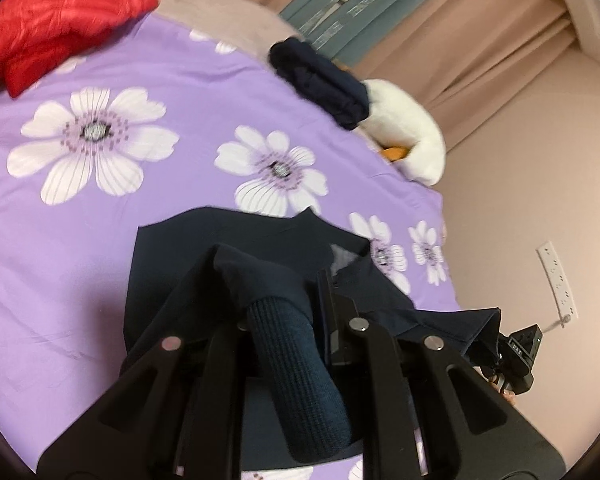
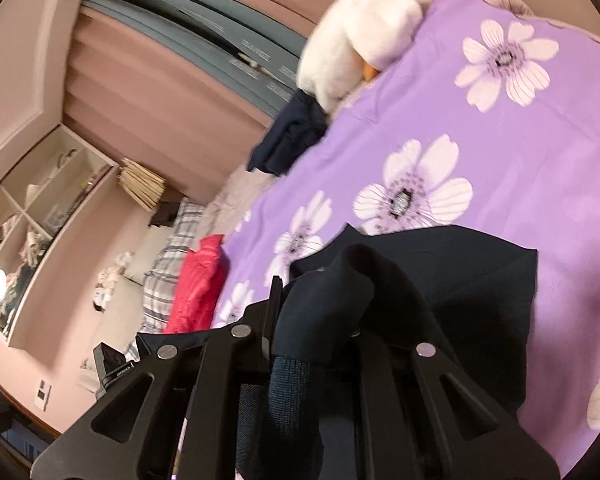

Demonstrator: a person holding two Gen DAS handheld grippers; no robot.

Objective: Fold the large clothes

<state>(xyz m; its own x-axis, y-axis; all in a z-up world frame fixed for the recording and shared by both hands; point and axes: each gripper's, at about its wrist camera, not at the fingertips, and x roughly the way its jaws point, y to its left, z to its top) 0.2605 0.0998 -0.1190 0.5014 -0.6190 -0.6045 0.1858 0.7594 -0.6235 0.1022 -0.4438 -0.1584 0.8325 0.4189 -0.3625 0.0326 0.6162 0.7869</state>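
A bed (image 1: pixel 100 208) covered by a purple sheet printed with large white flowers carries everything. Directly ahead of the tool, the dark navy garment (image 1: pixel 236 248) lies partly spread on the sheet, its near end lifted off it. Far ahead and to the left, a red quilted jacket (image 1: pixel 60 20) sits bunched. Ahead to the right, at the bed's edge, rests a folded navy bundle (image 1: pixel 320 80), touching a white plush toy (image 1: pixel 408 132) just beyond it.
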